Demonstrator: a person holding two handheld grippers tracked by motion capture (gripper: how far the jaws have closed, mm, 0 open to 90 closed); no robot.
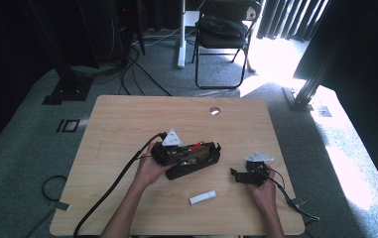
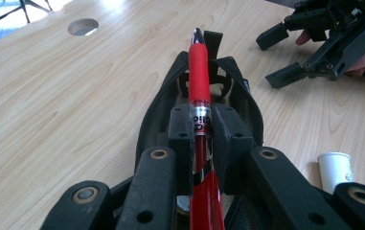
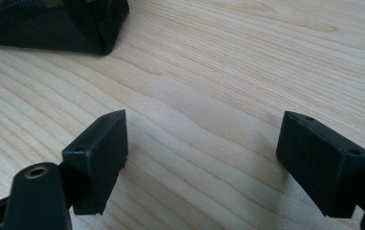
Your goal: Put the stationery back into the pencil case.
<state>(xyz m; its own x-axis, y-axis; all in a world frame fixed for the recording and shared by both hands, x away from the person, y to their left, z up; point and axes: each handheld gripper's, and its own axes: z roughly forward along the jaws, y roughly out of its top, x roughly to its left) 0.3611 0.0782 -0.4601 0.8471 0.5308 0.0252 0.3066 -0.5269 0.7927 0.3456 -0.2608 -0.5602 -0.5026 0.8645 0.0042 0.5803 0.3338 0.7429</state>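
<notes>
My left gripper (image 2: 200, 122) is shut on a red pen (image 2: 199, 72), whose tip points away over an open black pencil case (image 2: 240, 91). In the high view the left gripper (image 1: 189, 148) holds the red pen (image 1: 195, 147) just above the black pencil case (image 1: 196, 161) at the table's middle. My right gripper (image 1: 236, 174) rests open on the table to the right of the case, nothing between its fingers. In the right gripper view the open right gripper (image 3: 201, 160) has bare wood between its jaws and a corner of the pencil case (image 3: 55, 24) at top left.
A small white cylinder (image 1: 202, 198) lies near the table's front edge, seen also as a white tube (image 2: 336, 170) beside the case. The wooden table (image 1: 127, 124) has a round cable hole (image 1: 215, 110). A folding chair (image 1: 223, 34) stands beyond the table.
</notes>
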